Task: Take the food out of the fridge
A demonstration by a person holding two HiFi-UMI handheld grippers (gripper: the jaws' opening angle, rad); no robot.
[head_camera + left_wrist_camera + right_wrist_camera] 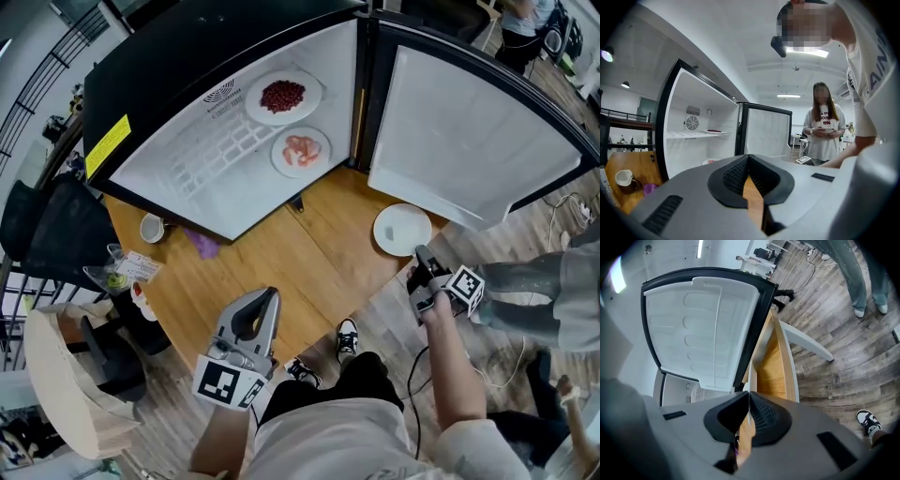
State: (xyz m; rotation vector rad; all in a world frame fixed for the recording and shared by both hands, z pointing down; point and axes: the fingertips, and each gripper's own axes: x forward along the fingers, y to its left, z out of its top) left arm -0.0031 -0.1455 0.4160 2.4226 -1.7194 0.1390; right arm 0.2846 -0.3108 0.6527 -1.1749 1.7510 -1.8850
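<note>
Nearest the head camera was the wearer's white shirt (347, 445), and just beyond it the left gripper (272, 292), pointing over the near edge of the wooden table (309, 262) toward the fridge (202, 178). Its own view showed that gripper (748, 157) with the jaw tips meeting and nothing between them, only a sliver of wood showing below the tips. At the table's right corner the right gripper (419, 253) was rolled onto its side, its tips at the rim of a white plate (401, 228) that looked bare from above; in the right gripper view the jaws (749, 393) were pressed together on a thin white edge (749, 378) that ran away between the pads, which read as that plate's rim. The fridge stood on the table with its door (469, 131) swung fully open to the right. Inside, a plate of dark red food (283, 97) sat on the upper wire shelf, and a plate of pink food (301, 150) sat lower down, nearer the opening, both well apart from either gripper. Left of the fridge a cup (153, 227) and a small purple object (203, 244) rested on the table. A second person (825, 126) stood on the plank floor (497, 347) past the open door
</note>
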